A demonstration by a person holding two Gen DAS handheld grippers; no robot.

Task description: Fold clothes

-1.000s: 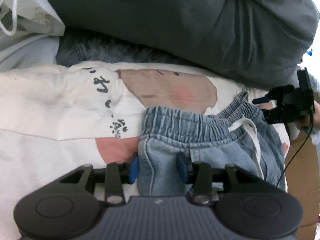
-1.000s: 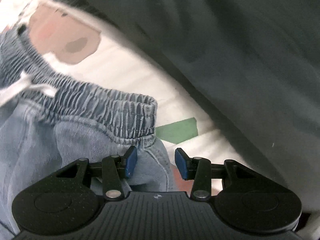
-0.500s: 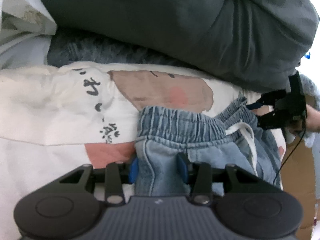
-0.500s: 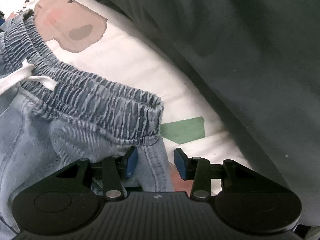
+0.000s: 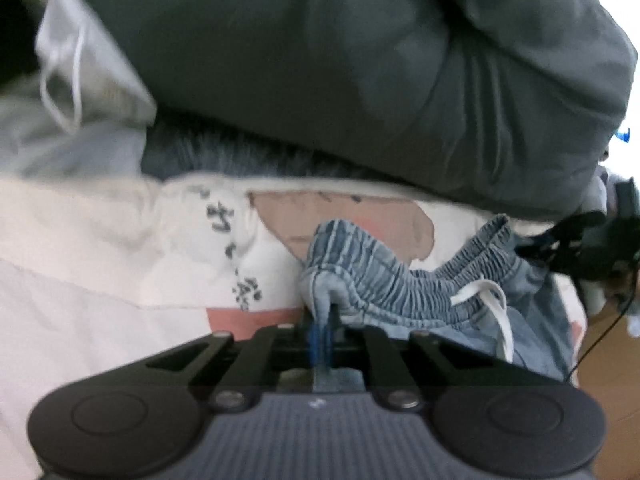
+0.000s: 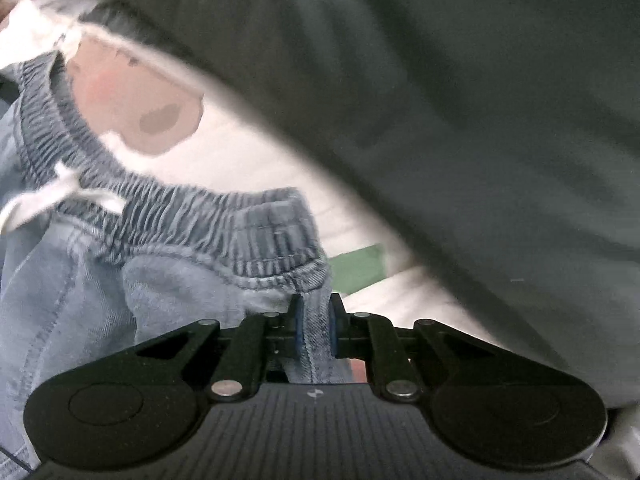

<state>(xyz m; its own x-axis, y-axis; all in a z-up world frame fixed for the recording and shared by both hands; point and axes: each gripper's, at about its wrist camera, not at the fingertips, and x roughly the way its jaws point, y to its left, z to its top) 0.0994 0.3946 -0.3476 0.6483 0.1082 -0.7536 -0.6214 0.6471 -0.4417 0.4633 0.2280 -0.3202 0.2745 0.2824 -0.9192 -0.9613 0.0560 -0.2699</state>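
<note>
printed bedding (image 5: 120, 248) under a grey duvet (image 5: 360, 64) carries the denim shorts (image 5: 400, 280), mid-frame in both views. left tongs (image 5: 320, 338) pinch one waistband corner, right tongs (image 6: 314, 330) pinch the other, blue pads pressed onto cloth. for a clean fold, keep both pinches firm and level so the waistband stays taut, drawstring (image 5: 496, 312) hanging clear. legs and hem are cut off below; with the blur, how many layers each pinch holds is probably unclear.

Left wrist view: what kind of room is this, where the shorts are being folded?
Probably a bedroom, on a bed. The denim shorts lie on a cartoon-print sheet, with a big grey duvet heaped behind them. No walls or furniture show, so I can't be sure.
</note>
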